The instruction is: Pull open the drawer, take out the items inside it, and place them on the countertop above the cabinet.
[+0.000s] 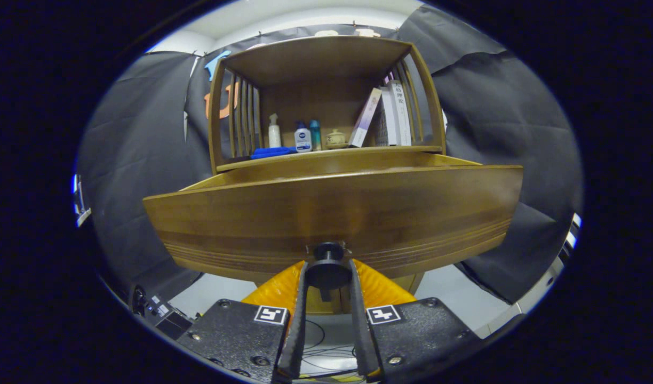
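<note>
1. Two fingers of the gripper (328, 273) pinch the dark round knob (328, 265), one pressing on each side of it.
2. The knob sits low on the drawer front (332, 213), which stands directly ahead of the fingers and looks drawn out from the cabinet.
3. Beyond and above it lies the countertop (332, 154), with bottles (303, 137) and books (390, 114) at the back.
4. The step in hand looks like the pull-open; the drawer's inside is hidden behind its front.
5. Next, likely: let go of the knob, rise over the front, and look for the items.
</note>
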### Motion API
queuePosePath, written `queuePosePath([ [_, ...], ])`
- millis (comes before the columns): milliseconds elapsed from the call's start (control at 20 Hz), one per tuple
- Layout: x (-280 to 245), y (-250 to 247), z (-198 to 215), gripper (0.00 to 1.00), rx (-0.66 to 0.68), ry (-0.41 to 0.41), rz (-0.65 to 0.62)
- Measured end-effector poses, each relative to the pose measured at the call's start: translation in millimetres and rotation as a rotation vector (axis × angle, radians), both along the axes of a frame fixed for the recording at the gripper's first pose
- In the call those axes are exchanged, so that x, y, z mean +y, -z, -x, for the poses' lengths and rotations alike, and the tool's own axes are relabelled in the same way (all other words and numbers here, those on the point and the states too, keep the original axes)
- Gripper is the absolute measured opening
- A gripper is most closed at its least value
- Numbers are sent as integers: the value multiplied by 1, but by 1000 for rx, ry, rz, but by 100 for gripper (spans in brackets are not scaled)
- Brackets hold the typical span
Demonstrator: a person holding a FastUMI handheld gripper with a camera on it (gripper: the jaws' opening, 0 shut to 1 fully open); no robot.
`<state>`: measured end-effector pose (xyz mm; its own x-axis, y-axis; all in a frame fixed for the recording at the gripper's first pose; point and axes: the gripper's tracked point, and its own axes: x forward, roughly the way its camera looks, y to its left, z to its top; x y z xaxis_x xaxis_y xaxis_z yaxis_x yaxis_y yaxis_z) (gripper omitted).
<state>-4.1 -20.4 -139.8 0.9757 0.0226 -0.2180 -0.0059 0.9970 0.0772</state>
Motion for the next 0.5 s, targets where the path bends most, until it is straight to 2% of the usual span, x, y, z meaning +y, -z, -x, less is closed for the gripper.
queuePosePath([
  [250,-1,2,1,41,16,6,14],
  [350,-8,-1,8,50,9,21,26],
  [500,-24,-10,19,100,-16,47,34],
])
